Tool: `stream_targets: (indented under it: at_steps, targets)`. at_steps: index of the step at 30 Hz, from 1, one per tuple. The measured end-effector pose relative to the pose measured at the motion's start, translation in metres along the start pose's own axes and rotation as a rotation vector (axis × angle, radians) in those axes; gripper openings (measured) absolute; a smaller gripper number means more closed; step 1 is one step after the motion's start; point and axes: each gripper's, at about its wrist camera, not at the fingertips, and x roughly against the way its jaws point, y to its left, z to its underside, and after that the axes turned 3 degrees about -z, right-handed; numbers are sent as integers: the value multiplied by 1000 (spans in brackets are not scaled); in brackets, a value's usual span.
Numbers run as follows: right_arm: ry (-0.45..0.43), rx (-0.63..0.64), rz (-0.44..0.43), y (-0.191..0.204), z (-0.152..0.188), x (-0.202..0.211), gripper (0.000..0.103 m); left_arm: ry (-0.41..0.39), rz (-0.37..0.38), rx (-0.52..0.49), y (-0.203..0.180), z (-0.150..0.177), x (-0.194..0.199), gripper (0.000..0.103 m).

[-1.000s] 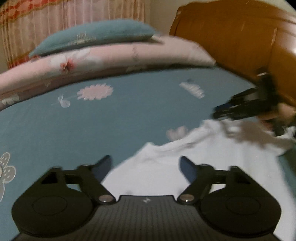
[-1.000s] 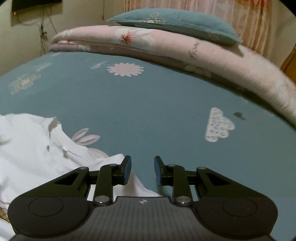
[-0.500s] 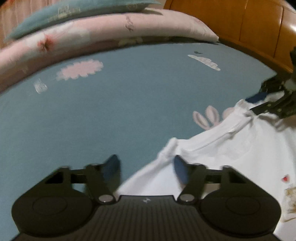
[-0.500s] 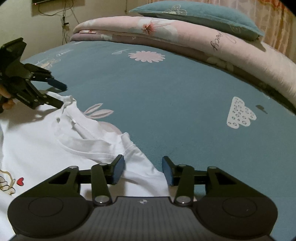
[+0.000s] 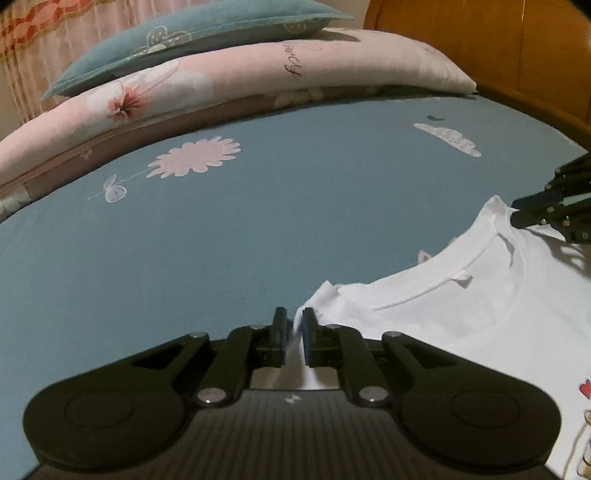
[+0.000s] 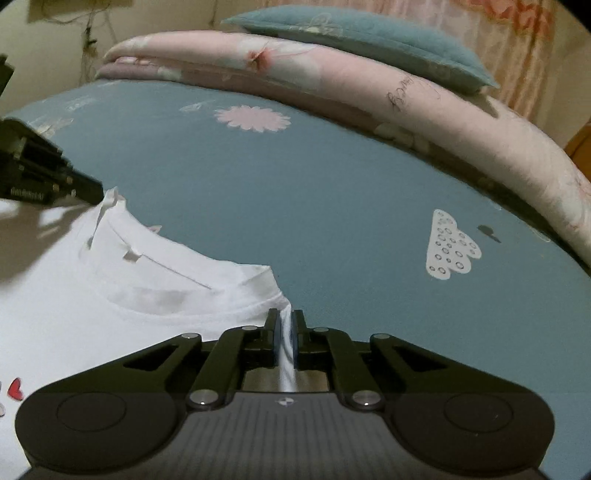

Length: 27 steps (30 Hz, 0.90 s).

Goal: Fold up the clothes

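Observation:
A white T-shirt with a small printed picture and red hearts lies spread on the blue bed sheet, its collar facing away from me. My left gripper is shut on the shirt's shoulder edge left of the collar. In the right wrist view the same T-shirt fills the left side, and my right gripper is shut on the shoulder edge right of the collar. Each gripper also shows in the other's view: the right gripper at the far shoulder, the left gripper likewise.
The blue sheet with flower and cloud prints stretches ahead. A folded pink quilt with a teal pillow on it lies along the far side. A wooden headboard stands at the right, a curtain behind.
Both grippers were open over the shirt and have now shut, each on a shoulder edge beside the collar. The collar now lies stretched out flat between them.

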Motion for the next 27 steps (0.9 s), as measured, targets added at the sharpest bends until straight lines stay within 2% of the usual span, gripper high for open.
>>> stream_targets:
  at_steps: [1,3,4,5,10,16,20,22,24,27]
  targets:
    - [3,-7,-4,1,-1,4,25,-1,-6,0,1,1,3,22]
    - [-4,2,-4,1,0,22,25,-2,-17,-1,2,2,8,29]
    - [0,4,11,1,0,31,26,-3,-22,-2,3,3,11,38]
    - [5,6,27,0,0,41,26,-6,-27,-10,5,3,23,41]
    - [36,-71,68,-15,9,97,27,20,16,-20,-1,0,71,45]
    - [91,-236,92,-22,41,162,29,64,84,-106,-47,11,133,52]
    - [118,-254,128,-17,67,201,29,130,134,-135,-83,21,160,53]
    - [127,-279,159,-19,79,221,30,126,181,-129,-98,28,173,57]
    - [123,-340,183,-30,95,242,32,126,217,-118,-112,34,180,62]
    - [110,-452,220,-51,124,271,32,142,255,-92,-130,44,183,63]
